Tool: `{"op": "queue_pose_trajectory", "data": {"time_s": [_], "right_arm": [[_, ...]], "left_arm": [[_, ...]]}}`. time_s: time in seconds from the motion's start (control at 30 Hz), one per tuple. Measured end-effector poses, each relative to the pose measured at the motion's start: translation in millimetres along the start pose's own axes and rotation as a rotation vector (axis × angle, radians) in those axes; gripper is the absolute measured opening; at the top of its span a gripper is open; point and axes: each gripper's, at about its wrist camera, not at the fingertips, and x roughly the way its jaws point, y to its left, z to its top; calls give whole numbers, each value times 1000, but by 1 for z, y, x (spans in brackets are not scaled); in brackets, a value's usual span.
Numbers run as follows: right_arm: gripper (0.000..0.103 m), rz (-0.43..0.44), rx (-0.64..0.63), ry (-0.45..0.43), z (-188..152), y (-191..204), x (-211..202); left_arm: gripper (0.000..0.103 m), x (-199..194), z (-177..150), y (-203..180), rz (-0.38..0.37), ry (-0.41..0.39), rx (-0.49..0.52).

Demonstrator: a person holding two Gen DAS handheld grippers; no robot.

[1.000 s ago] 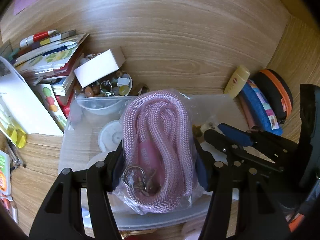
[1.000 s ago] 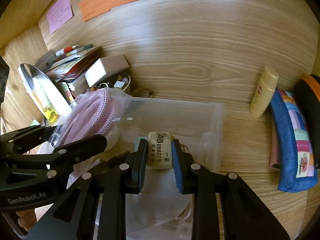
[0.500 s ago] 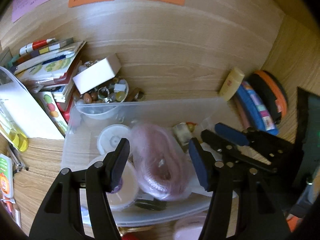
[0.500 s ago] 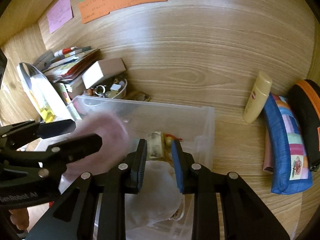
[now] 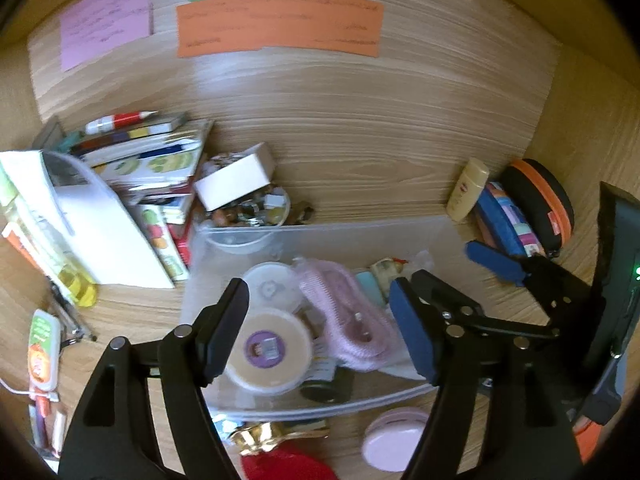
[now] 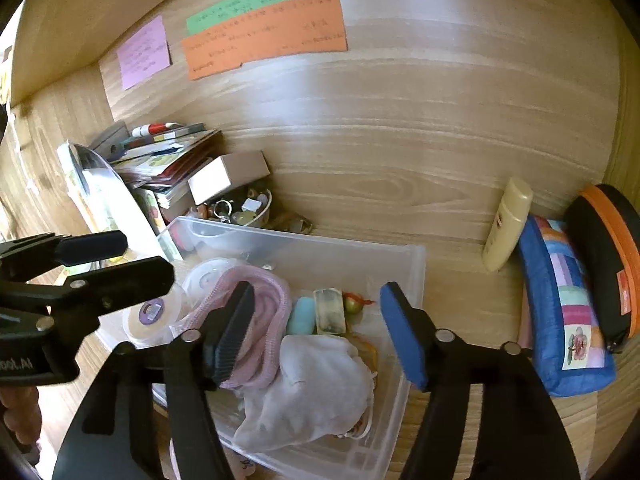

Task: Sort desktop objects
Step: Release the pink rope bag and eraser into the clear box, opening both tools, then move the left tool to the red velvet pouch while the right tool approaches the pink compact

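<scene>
Right wrist view: the right gripper (image 6: 320, 324) is held spread wide and empty above the clear plastic bin (image 6: 416, 264), where the bagged pink rope (image 6: 264, 292), eraser (image 6: 330, 314) and a white cloth pouch (image 6: 320, 384) are seen lying. Beside it, the left gripper (image 5: 320, 328) is likewise held agape over the same bin, nothing clasped.

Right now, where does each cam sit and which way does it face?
Left wrist: on the left tongs, looking forward and down into the clear bin; own open fingers show, right tongs at right.
Right wrist: on the right tongs, looking down into the same bin; own open fingers, left tongs at left.
Shared: bin, pink rope, orange note, cream bottle.
</scene>
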Motion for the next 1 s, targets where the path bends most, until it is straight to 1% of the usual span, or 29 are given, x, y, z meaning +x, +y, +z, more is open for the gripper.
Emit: {"op": "queue_pose_trajectory", "data": {"time_s": [0.1,0.17,0.2,0.27,0.33,0.4,0.47,0.63,0.7,0.77,0.83,1.0], "right_arm": [[80,1,-12,-18,-1,4,-4],[82,22,-13,-23,-2,6,-5],[82,36,-12,-18,-2,7,-5],[82,56,-16,-14,-2,9,-6],[82,90,-14,-14,-2,10,-9],[83,110,-16,-21,-1,12,-14],[83,109,-21,-33,0,13,-21],[83,137,-4,-60,5,18,-43],[85,130,-16,-68,3,23,-52],[85,101,-47,-74,0,31,-61],[85,72,-81,-81,-6,38,-70],[87,53,-90,-54,-28,39,-79]], "left_arm": [[75,-6,-5,5,49,-4,-11],[75,-12,-10,8,56,-5,-15],[76,-15,-12,9,59,-9,-16],[84,-24,-17,11,68,-25,-18],[89,-33,-22,15,80,-47,-19],[90,-44,-27,19,101,-68,-14],[93,-52,-32,24,112,-77,-11],[94,-71,-45,42,113,-92,-38],[96,-80,-52,51,90,-99,-61],[99,-85,-58,56,73,-101,-72],[99,-87,-65,59,68,-94,-68],[99,-77,-88,61,101,-50,-30]]}}
